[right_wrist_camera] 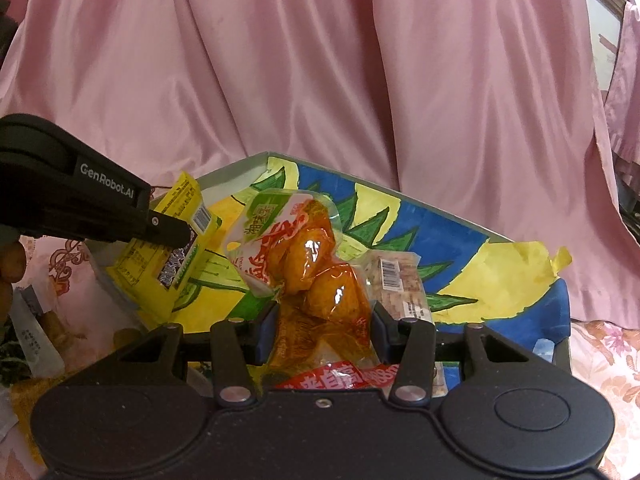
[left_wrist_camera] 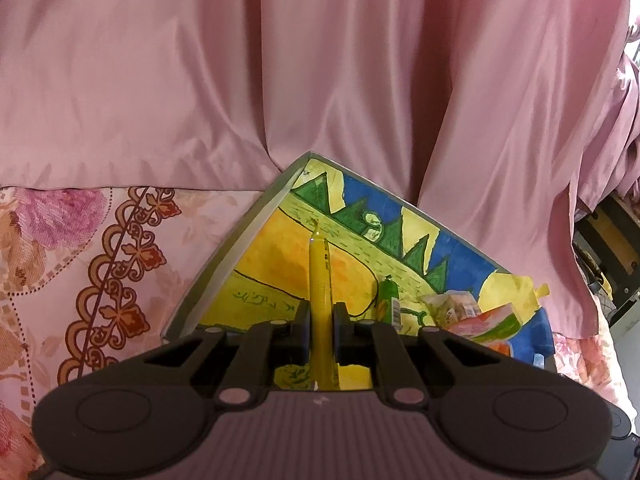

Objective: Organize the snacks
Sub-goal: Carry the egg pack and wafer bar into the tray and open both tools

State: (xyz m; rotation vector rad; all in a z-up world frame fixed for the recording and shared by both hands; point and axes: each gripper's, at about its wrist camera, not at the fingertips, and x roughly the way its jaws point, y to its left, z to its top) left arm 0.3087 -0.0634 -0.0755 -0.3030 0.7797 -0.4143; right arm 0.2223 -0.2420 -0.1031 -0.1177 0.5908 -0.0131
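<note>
A person's two handheld grippers work over a shallow box (right_wrist_camera: 520, 240) lined with a painted sheet of yellow, green and blue, set on a floral bedspread (left_wrist_camera: 60, 264) in front of a pink curtain (left_wrist_camera: 320, 60). The left gripper (left_wrist_camera: 320, 312) is clenched on a thin yellow packet (left_wrist_camera: 320, 280), seen edge-on in its own camera, standing upright between the pads and pointing out over the box floor. In the right wrist view the same gripper (right_wrist_camera: 176, 236) reaches in from the left edge, its tip pinching that yellow packet (right_wrist_camera: 168, 240), whose printed back and barcode face the lens above the box's left corner. The right gripper (right_wrist_camera: 324, 320) grips a clear orange packet (right_wrist_camera: 316, 264) of glossy orange pieces with a green and white label at its top; both pads press its sides, and the packet rises above the box interior. Just beside it on the right, a pale packet (right_wrist_camera: 400, 280) with a barcode lies on the box floor. The left wrist view shows a small green packet (left_wrist_camera: 388, 300) and a pile of other snacks (left_wrist_camera: 472, 316) in the box's right corner. More wrappers (right_wrist_camera: 36, 332) lie outside the box at the left edge of the right wrist view.
</note>
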